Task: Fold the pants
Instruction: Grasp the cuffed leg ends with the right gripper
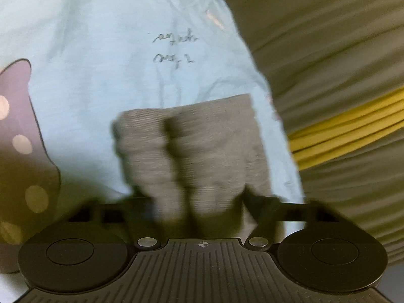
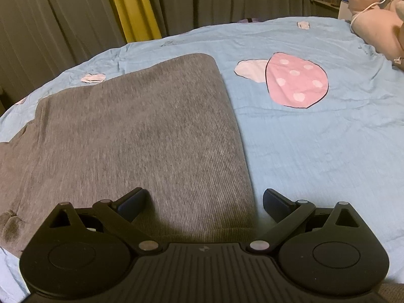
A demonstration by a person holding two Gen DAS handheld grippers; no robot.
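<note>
1. The grey pants are seen lying flat on the blue bedsheet, already doubled over, with a rounded fold edge at the far end.
2. In the left wrist view, which is blurred, a narrow grey end of the pants is drawn up between the fingers of the left gripper; the jaws are narrowed and appear to be pinching the cloth.
3. The right gripper is held wide open, empty, low over the near right edge of the pants.
4. The step in hand is judged to be a grasp before another fold.
5. Next, the right edge would need to be pinched and both ends carried across together.
</note>
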